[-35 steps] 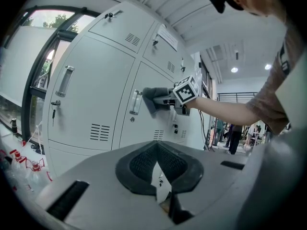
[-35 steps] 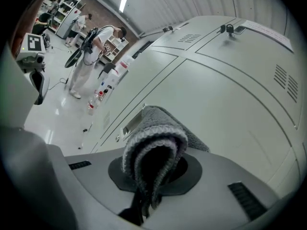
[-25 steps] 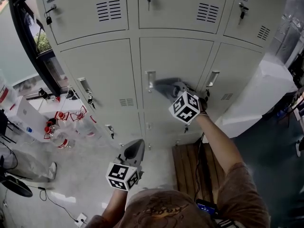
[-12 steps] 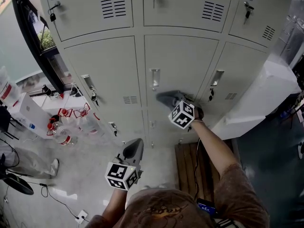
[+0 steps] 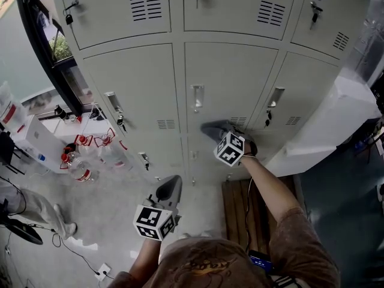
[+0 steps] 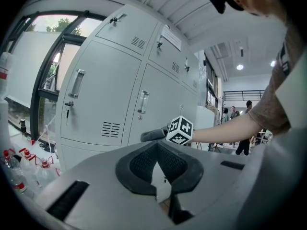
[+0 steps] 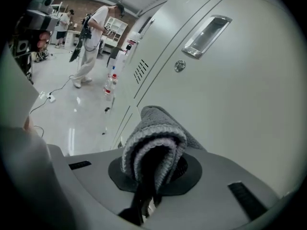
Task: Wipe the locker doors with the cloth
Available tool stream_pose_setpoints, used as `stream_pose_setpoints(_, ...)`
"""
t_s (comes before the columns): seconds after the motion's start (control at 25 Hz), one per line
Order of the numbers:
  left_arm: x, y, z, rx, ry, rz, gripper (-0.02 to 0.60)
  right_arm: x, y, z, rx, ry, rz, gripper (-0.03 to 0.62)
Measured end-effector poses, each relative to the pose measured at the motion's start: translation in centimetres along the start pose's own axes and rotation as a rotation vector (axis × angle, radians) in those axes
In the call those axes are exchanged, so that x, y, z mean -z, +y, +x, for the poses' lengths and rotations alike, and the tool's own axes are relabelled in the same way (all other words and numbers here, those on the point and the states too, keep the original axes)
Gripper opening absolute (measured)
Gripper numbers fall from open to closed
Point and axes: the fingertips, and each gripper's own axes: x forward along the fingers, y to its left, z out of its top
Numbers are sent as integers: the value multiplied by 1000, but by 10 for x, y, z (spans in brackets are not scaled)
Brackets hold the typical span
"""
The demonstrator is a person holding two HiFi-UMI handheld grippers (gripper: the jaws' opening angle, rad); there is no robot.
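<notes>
Cloth (image 5: 211, 128), grey, folded, clamped in closed jaws of right gripper (image 7: 147, 181), pressed to middle locker door (image 5: 231, 80) below handle (image 5: 197, 96) for wiping; left gripper (image 5: 170, 189) idle, jaws shut, empty, low and clear of lockers.

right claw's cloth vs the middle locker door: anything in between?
Nothing visible. The right claw is shut on the folded grey cloth, and the cloth's far end appears to lie straight against the middle door. The handle and lock sit further up the door, clear of the cloth.
</notes>
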Motion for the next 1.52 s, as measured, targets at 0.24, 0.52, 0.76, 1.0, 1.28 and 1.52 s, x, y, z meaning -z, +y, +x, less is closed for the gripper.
stream_pose_setpoints(0.24, 2, -3, 1, 16, 4, 5, 2, 6, -1, -28, 15, -8, -15, 32)
stream_pose_setpoints(0.52, 1, -12, 4, 51, 7, 15, 2, -7, -41, -85, 91, -52, -18, 33)
stream_pose_setpoints(0.76, 2, -23, 9, 89, 14, 25, 2, -32, -81, -143, 184, -99, -54, 32)
stream_pose_setpoints(1.0, 3, -38, 17, 136, 20, 32, 2, -54, -114, -196, 245, -122, -108, 33)
stream_pose_setpoints(1.28, 4, -50, 22, 166, 22, 38, 2, -72, -158, -244, 344, -135, -155, 33)
stream_pose_setpoints(1.52, 4, -50, 21, 164, 22, 39, 2, -87, -194, -269, 411, -120, -207, 34)
